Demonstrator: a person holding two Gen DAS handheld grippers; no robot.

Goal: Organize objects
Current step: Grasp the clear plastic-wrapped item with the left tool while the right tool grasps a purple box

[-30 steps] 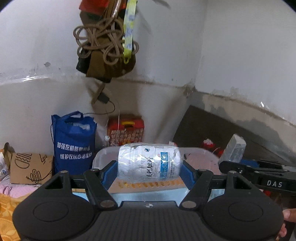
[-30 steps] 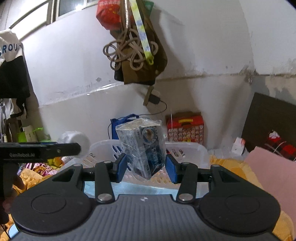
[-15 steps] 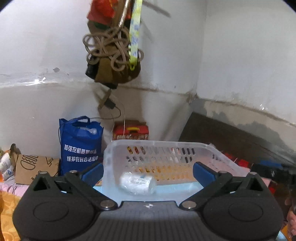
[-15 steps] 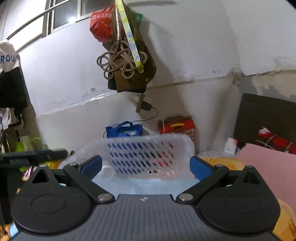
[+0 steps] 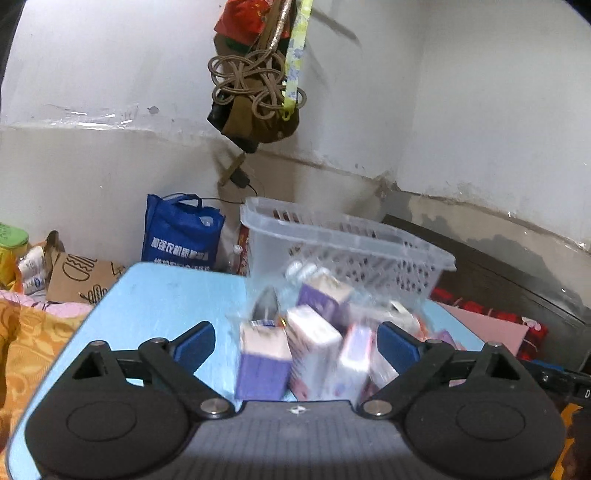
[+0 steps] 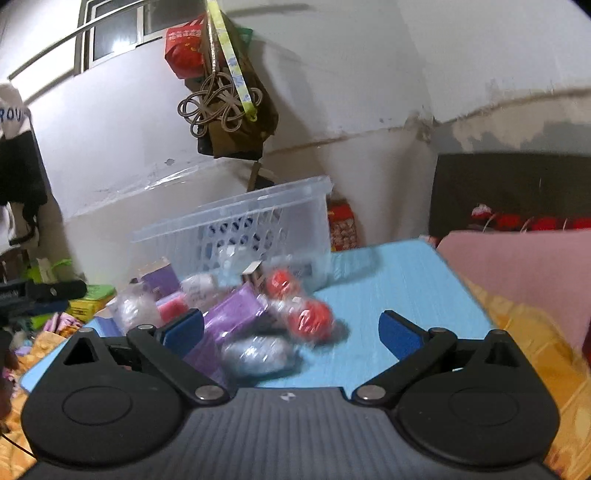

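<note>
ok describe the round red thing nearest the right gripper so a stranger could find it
Start at the blue table and the clear plastic basket at its back edge. In front lies a heap of wrapped packets; the red ball sits at the heap's right edge, round and red, in shiny clear wrap, beside the purple box.

A blue shopping bag [image 5: 180, 230] with white letters stands at the middle left, against the wall. Left of it lies a brown cardboard box [image 5: 79, 275]. A bundle of cord and bags [image 5: 255, 86] hangs at the top centre. A window [image 6: 114, 31] shows at upper left in the right wrist view.
</note>
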